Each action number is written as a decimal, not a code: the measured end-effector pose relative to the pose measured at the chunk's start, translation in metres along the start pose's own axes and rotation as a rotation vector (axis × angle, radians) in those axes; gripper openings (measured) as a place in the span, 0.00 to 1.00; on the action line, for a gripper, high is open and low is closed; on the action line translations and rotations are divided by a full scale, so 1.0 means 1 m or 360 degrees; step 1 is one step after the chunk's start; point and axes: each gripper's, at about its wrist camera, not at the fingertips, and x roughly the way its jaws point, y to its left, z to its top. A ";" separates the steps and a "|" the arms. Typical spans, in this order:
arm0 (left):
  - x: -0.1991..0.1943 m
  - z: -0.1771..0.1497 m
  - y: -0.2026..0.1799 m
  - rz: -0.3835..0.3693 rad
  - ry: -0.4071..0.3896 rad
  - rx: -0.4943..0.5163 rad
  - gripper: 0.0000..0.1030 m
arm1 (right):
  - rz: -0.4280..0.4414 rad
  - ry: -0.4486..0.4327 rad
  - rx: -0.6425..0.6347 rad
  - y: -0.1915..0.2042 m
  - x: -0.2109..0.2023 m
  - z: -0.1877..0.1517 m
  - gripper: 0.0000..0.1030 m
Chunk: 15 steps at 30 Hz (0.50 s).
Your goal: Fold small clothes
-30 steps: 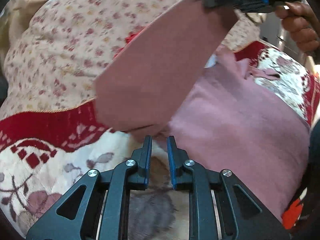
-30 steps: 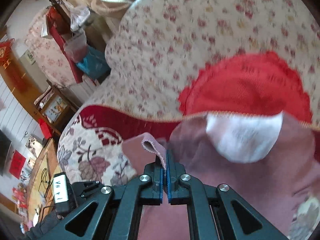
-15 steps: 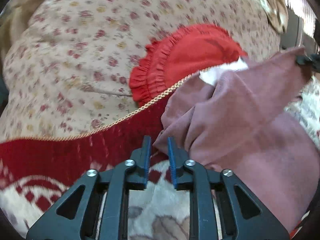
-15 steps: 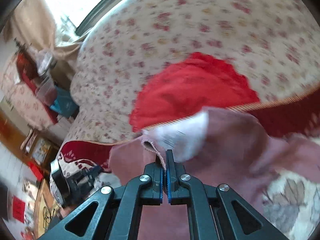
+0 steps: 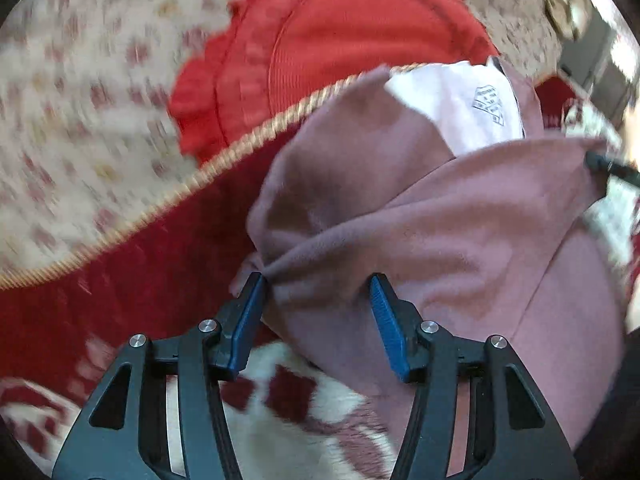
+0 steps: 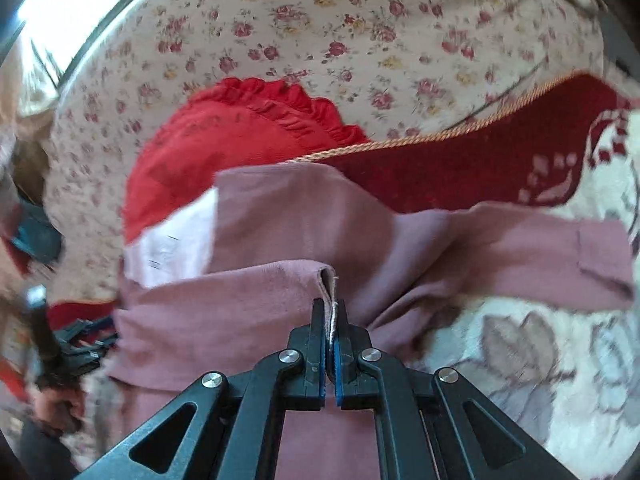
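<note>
A sofa fills both views: its backrest (image 6: pixel 360 20) is covered in cream fabric printed with small red roses, and its seat cover (image 6: pixel 460 172) is a plush red-and-cream floral cloth edged with a gold twisted cord (image 5: pixel 224 156). The dusty-pink soft fleece garment (image 5: pixel 460 240) lies on the seat near the back edge, with one folded layer lifted over the rest and a long sleeve (image 6: pixel 560 248) trailing out flat towards the right side of the seat. A round red corduroy cushion with a ruffled rim (image 5: pixel 360 40) leans against the backrest just behind the garment, partly hidden by it. A white label patch with a small printed mark (image 5: pixel 468 108) shows on the inside of the garment at its back end. The left tool (image 5: pixel 316 288) stands with its blue-padded fingers spread wide; bunched pink fabric lies between them, touching the left finger. The right tool (image 6: pixel 330 320) is clamped tight on a stitched hem of the garment, the edge sticking up between its fingers.
</note>
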 end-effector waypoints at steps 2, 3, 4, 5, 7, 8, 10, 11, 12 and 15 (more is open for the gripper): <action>0.002 -0.001 0.005 -0.0056 -0.0025 -0.0072 0.28 | -0.0038 -0.0010 -0.0044 -0.003 0.003 0.003 0.02; 0.002 -0.002 0.009 -0.0063 -0.0040 -0.0117 0.09 | -0.0048 -0.0017 -0.0049 -0.004 0.005 0.006 0.02; 0.001 -0.002 0.011 -0.0077 -0.0048 -0.0144 0.07 | -0.0051 -0.0020 -0.0041 -0.007 0.006 0.008 0.02; -0.002 -0.003 0.012 -0.0073 -0.0064 -0.0148 0.06 | -0.0049 -0.0011 -0.0024 -0.012 0.009 0.010 0.02; -0.012 -0.002 0.008 0.0030 -0.0110 -0.0088 0.04 | -0.0059 0.0004 -0.0015 -0.015 0.015 0.011 0.02; -0.017 -0.002 0.007 0.0062 -0.0129 -0.0071 0.04 | -0.0067 0.0009 -0.0025 -0.016 0.017 0.011 0.02; -0.026 -0.003 0.008 0.0079 -0.0169 -0.0099 0.04 | -0.0074 0.0019 -0.0044 -0.014 0.020 0.011 0.02; -0.031 -0.005 0.009 0.0110 -0.0202 -0.0108 0.04 | -0.0078 0.0023 -0.0061 -0.012 0.022 0.012 0.02; -0.033 -0.007 0.008 0.0178 -0.0229 -0.0111 0.04 | -0.0090 0.0020 -0.0074 -0.011 0.024 0.011 0.02; -0.030 -0.017 0.020 0.0222 -0.0195 -0.0239 0.05 | -0.0159 0.0012 -0.0126 -0.009 0.028 0.009 0.02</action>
